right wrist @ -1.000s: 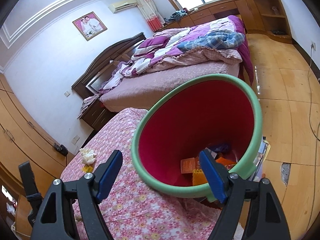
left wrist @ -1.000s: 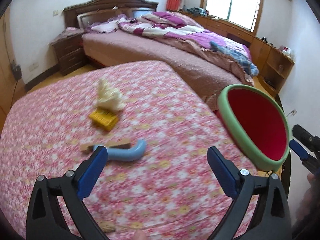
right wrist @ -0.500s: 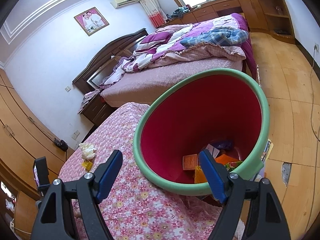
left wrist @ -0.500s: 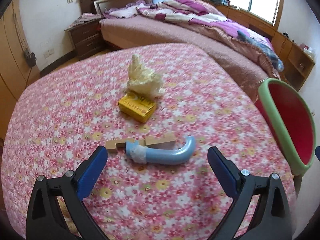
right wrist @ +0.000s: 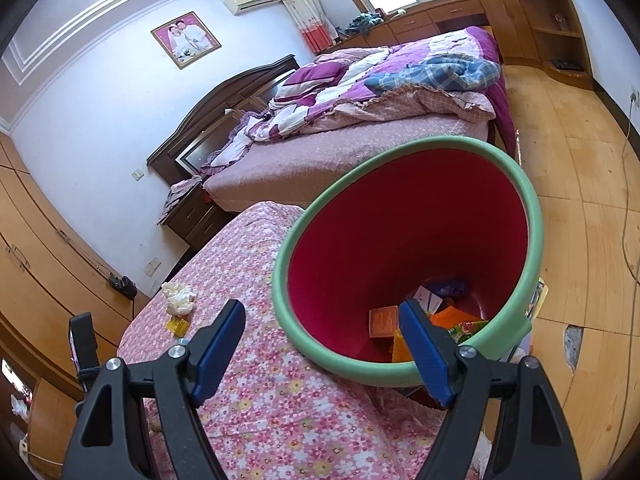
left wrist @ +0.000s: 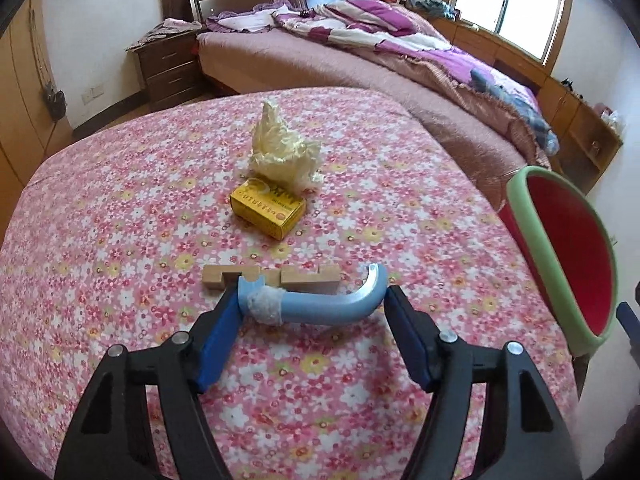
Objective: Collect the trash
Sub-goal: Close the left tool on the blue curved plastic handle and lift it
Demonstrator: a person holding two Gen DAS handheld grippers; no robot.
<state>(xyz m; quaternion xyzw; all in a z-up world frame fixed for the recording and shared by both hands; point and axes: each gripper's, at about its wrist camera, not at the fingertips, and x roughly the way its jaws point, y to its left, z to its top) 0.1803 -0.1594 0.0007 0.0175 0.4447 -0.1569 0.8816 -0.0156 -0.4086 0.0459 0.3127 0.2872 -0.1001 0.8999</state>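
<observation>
On the pink floral tablecloth (left wrist: pixel 120 240) lie a curved light-blue plastic handle (left wrist: pixel 320 304), a notched wooden block (left wrist: pixel 272 278) just behind it, a yellow box (left wrist: pixel 268 208) and a crumpled cream tissue (left wrist: pixel 284 152). My left gripper (left wrist: pixel 310 312) is open, its blue pads on either side of the blue handle's ends, close to touching. A red bin with a green rim (right wrist: pixel 404 272) stands at the table's right edge, with several scraps inside. My right gripper (right wrist: pixel 320 336) is open and empty, over the bin's near rim.
A big bed with purple bedding (left wrist: pixel 380 52) stands beyond the table, a dark nightstand (left wrist: pixel 168 64) to its left. Wooden cabinets (left wrist: pixel 580 120) line the window wall. The tissue (right wrist: pixel 178 298) and yellow box (right wrist: pixel 178 325) also show in the right wrist view.
My left gripper has moved forward and down to the blue handle, which now sits between its pads. My right gripper and the bin have barely shifted.
</observation>
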